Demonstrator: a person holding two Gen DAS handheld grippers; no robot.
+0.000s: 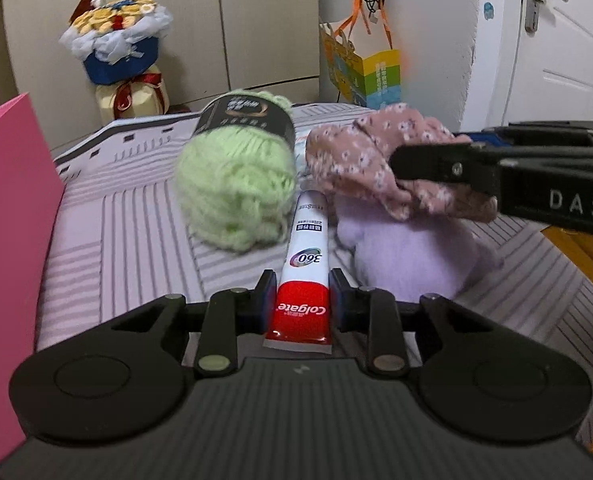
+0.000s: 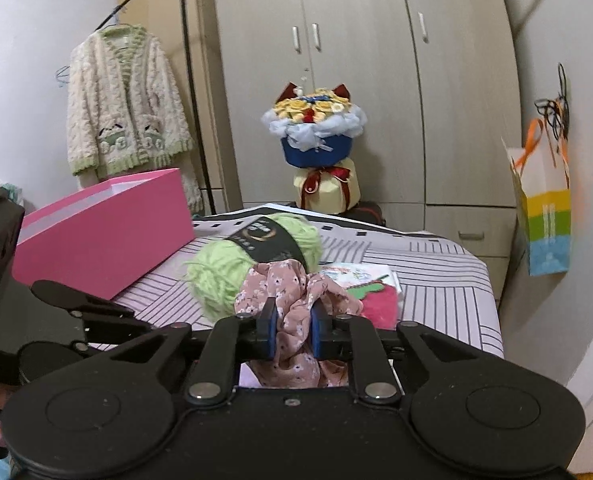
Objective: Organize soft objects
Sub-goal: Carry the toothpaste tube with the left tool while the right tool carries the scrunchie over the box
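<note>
Bed with a striped grey-and-white sheet (image 1: 136,216); soft things gathered near its middle.

Left gripper (image 1: 303,300): pads pressed on both sides of a red-and-white toothpaste tube (image 1: 306,256), near its crimped end; the tube lies flat on the sheet, its far end pointing away between the yarn and the cloth.

Right gripper (image 2: 293,330): blue pads clamped on a bunched pink floral cloth (image 2: 292,304); cloth gathered between the pads, folds spilling above and below them; in the left wrist view the same cloth (image 1: 360,160) hangs from that gripper (image 1: 400,166), which reaches in from the right, above a pale lilac soft item (image 1: 408,256) lying on the sheet.

Green ball of yarn (image 1: 236,188) with a black paper band; it sits on the sheet just left of the tube, close beside the cloth; edges blurred.

Pink box (image 2: 104,232), open-topped, stands on the bed's left side, apart from the yarn.

Small red and green felt pieces (image 2: 376,300) on the sheet right of the cloth, too blurred to name.

Beyond the bed: bouquet (image 2: 316,128) in front of the wardrobe (image 2: 376,60); cream cardigan (image 2: 124,100) on a rack; striped gift bag (image 2: 544,220) hanging on the right wall.
</note>
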